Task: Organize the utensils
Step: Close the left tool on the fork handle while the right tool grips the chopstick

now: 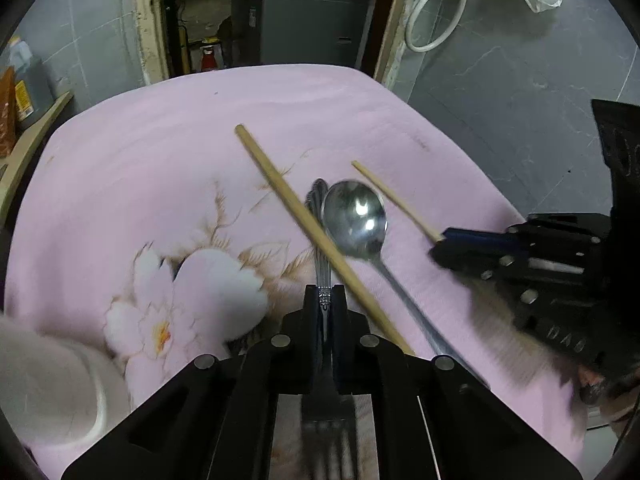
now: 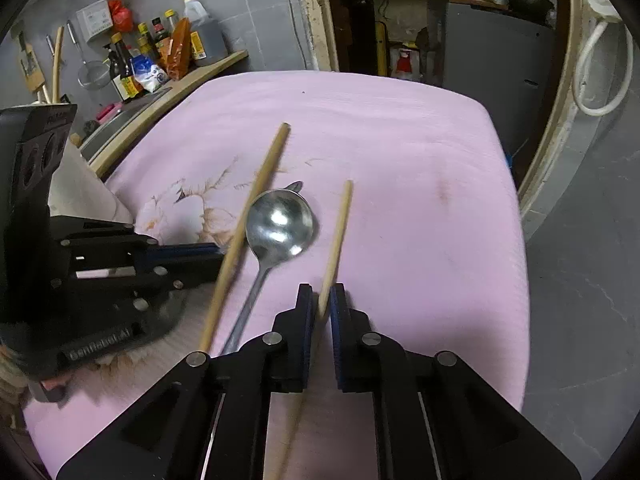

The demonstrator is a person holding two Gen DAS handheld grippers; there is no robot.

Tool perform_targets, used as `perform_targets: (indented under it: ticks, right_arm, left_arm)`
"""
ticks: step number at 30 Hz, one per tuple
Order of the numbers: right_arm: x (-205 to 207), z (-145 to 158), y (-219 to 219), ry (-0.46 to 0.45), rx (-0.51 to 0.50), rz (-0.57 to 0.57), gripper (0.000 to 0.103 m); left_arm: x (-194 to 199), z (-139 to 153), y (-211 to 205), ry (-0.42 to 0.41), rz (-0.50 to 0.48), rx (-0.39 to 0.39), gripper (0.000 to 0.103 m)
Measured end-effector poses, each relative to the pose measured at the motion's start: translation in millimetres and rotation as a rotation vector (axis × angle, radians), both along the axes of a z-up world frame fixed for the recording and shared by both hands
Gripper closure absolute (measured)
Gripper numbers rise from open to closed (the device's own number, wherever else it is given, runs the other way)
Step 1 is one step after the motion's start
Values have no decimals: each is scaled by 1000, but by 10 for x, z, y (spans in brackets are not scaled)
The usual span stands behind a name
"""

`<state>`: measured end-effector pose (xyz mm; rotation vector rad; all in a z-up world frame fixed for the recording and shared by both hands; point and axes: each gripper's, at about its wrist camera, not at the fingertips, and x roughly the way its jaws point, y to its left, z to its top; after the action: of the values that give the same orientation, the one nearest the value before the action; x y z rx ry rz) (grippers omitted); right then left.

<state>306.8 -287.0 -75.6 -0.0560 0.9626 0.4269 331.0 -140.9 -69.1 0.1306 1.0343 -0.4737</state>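
1. Presently, the left gripper point(image 1: 325, 300) is clamped on the fork point(image 1: 320, 240), centre frame.
2. The right gripper point(image 2: 321, 300) is clamped on one chopstick point(image 2: 338, 236).
3. The spoon point(image 2: 280, 228) and the other chopstick point(image 2: 248, 224) lie loose on the cloth point(image 2: 400, 140); nothing is sorted yet.

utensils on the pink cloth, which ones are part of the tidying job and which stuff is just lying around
Job:
- fork, pinched in the left gripper
- thin chopstick, pinched in the right gripper
- thick chopstick, loose, lying across the fork
- spoon, loose

Lying about:
- white bowl
- sauce bottles on the side shelf
- white hose on the wall
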Motion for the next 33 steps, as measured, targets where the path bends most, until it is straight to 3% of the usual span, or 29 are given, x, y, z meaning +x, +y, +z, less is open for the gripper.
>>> perform_targets:
  ticks: [7,11,23,27,33]
  right_arm:
    - [-314,72,-164,-10,-45,0,100]
    - [-357,88,-117,-8,-96,17,99]
    - [134,4,147,71,-162,29,95]
    - [255,-13,202,80,-163,15,96]
    - [54,42,116,27,-92,-5,100]
  left_arm:
    - [-430,47,237,4,-30,31,100]
    - [-525,67,208,8,-68,87,99]
    - [-323,25,-84,96,-140,238,98]
    - [-314,3,-81,86,-125,229,99]
    - [-439,40,69,17,-89,152,99]
